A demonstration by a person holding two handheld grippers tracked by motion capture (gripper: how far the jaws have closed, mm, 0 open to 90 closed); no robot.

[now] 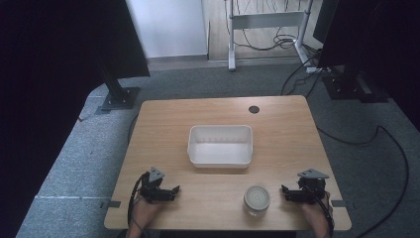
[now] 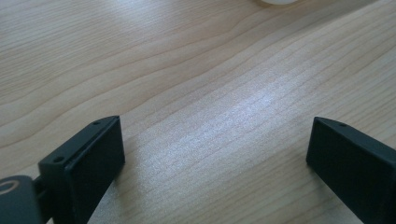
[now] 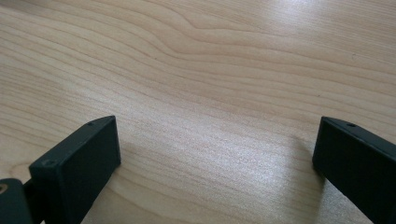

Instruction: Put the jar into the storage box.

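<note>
A small jar (image 1: 257, 199) with a pale lid is seen standing on the wooden table (image 1: 163, 124) near its front edge, just beside the right gripper (image 1: 288, 193) and not touched by it. A white tub (image 1: 220, 146) is set at the middle of the table, beyond the jar. The left gripper (image 1: 173, 191) is held low at the front left, well apart from the jar. Both grippers are held with jaws spread wide, and nothing is held between them.

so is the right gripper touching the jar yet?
Apart. The high view shows bare table between the right gripper and the jar; its jaws stand open.
</note>
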